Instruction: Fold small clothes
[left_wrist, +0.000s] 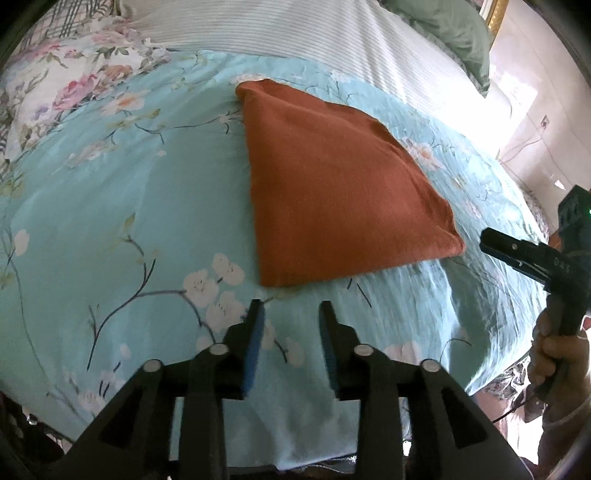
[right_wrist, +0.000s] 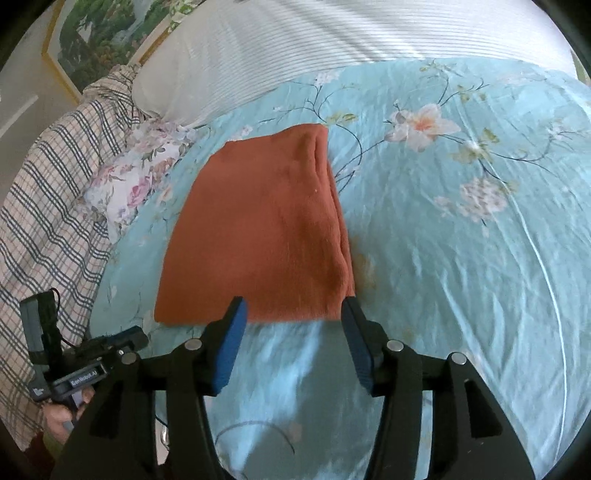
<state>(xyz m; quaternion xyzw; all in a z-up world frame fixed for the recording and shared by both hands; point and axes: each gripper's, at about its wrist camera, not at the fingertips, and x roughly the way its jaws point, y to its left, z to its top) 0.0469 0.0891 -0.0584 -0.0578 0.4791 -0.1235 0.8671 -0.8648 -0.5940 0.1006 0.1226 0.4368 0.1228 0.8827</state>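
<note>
While the left wrist view looks down over a bed, the left tool (left_wrist: 291, 306) hangs with its blue-padded fingers (left_wrist: 255, 339) parted and nothing between them, released over the turquoise floral bedspread (left_wrist: 122, 206). A rust-orange folded garment (left_wrist: 332, 184) lies flat on that bedspread just beyond the fingertips, apart from them, its near edge running toward a corner at the right. Near that corner, not touching it, the right tool (left_wrist: 491, 242) reaches in from the right edge, gripped by a hand (left_wrist: 554, 354). Beyond the spread lie a white ribbed cover (left_wrist: 295, 33), a pink-flowered cloth (left_wrist: 74, 85) at the left and a green pillow (left_wrist: 450, 29) at the top right.

From the right wrist view, the right tool (right_wrist: 293, 308) also stands released, its pads wide apart with only bedspread (right_wrist: 461, 258) between them; the garment's (right_wrist: 266, 229) near edge lies just past the fingertips, and whether the tips brush it I cannot tell. The fold's doubled edge runs along the garment's right side. At the lower left the left tool (right_wrist: 140, 338) shows from the side, held by a hand (right_wrist: 59, 421), beside a plaid cloth (right_wrist: 48, 206). A framed picture (right_wrist: 110, 33) hangs at the top left.
</note>
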